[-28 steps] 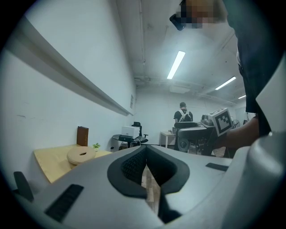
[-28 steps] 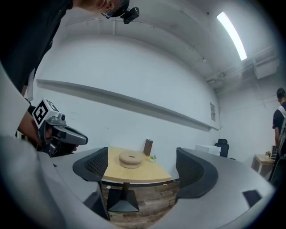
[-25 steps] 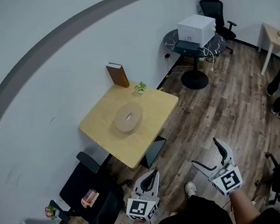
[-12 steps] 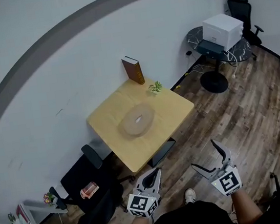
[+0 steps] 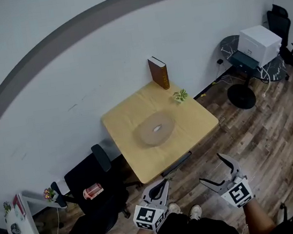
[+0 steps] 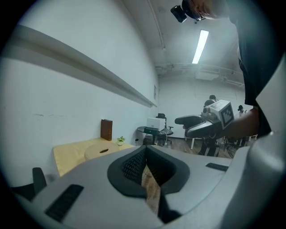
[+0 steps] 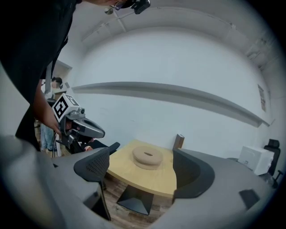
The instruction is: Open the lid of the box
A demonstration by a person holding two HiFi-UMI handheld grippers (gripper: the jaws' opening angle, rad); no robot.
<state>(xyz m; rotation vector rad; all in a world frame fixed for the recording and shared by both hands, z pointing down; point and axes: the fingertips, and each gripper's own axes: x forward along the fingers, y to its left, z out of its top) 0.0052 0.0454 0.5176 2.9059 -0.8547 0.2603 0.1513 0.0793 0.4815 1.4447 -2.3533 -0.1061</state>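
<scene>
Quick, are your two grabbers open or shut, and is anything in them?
Left gripper: shut, holding nothing.
Right gripper: open, holding nothing.

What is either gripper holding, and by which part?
Nothing: left gripper shut empty, right gripper open and empty, both well short of the round box.

book (image 5: 158,72) upright at wall | small plant (image 5: 180,96) near it | printer (image 5: 259,45), probably
</scene>
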